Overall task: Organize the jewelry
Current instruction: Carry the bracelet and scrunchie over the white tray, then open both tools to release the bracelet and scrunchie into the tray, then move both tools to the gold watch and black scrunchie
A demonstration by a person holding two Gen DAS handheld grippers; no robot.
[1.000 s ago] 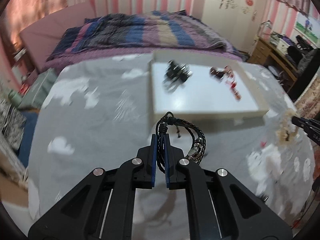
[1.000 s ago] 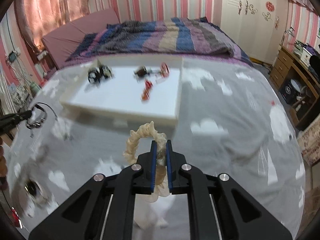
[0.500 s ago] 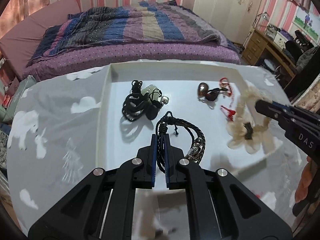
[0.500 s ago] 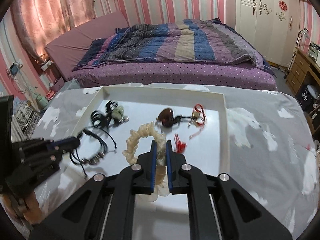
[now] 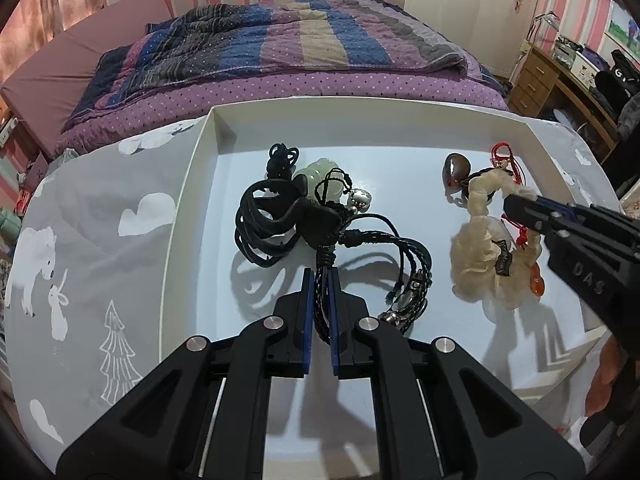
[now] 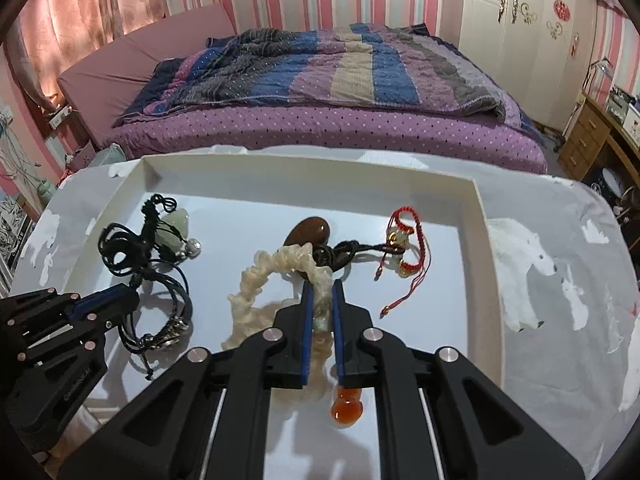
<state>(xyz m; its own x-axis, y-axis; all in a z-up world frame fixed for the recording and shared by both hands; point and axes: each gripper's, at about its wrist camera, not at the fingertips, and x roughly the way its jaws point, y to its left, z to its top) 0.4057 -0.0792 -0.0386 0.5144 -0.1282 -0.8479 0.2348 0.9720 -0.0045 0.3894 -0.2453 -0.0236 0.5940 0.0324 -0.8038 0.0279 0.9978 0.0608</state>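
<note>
Presently, left gripper: fingers clenched on a black braided bracelet, held over the white tray near its front; right gripper: fingers clenched on a cream ruffled bracelet with an orange gourd bead, over the tray's middle. Lying in the tray: black cords with a pale jade pendant toward its left side, a brown stone pendant at its centre, a red cord charm toward its right wall; the tray rests on a surface covered by a grey animal-print cloth.
</note>
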